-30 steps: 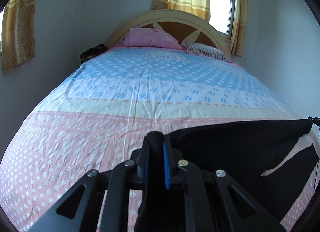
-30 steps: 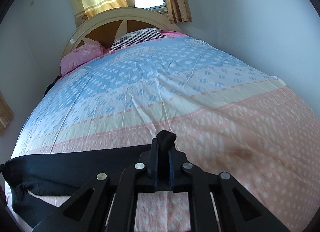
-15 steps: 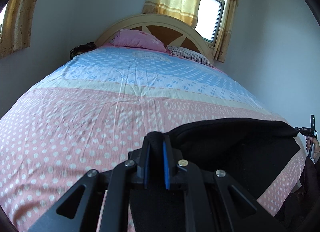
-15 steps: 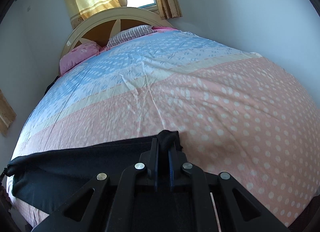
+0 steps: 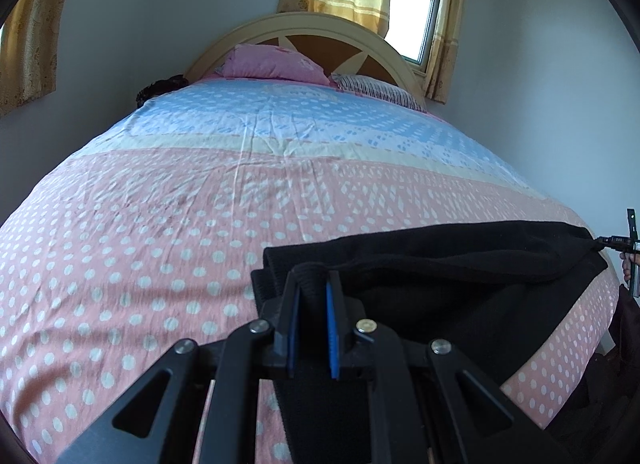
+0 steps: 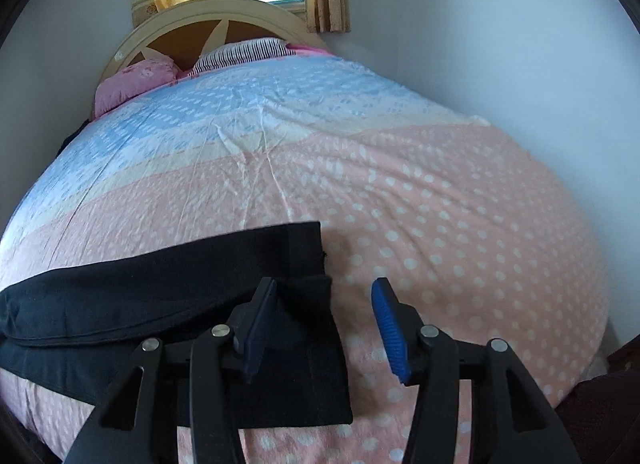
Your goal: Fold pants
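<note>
Black pants (image 5: 460, 276) lie across the near end of the bed, folded lengthwise, on the pink dotted sheet. My left gripper (image 5: 314, 288) is shut on the pants' left end, with black cloth pinched between its blue pads. In the right wrist view the pants (image 6: 160, 276) stretch off to the left. My right gripper (image 6: 324, 296) is open; its left finger (image 6: 256, 328) rests on the pants' right end and its right finger (image 6: 390, 328) is over bare sheet. The right gripper's tip also shows at the far right of the left wrist view (image 5: 630, 242).
The bed (image 5: 200, 204) has a pink, cream and blue dotted sheet. A pink pillow (image 5: 276, 64) and a striped pillow (image 5: 380, 90) lie by the curved headboard (image 5: 320, 30). Walls flank both sides. A dark object (image 5: 160, 88) sits at the bed's far left corner.
Both grippers came down and laid the pants on the bed. My right gripper has opened and let go of the cloth. My left gripper stays shut on it.
</note>
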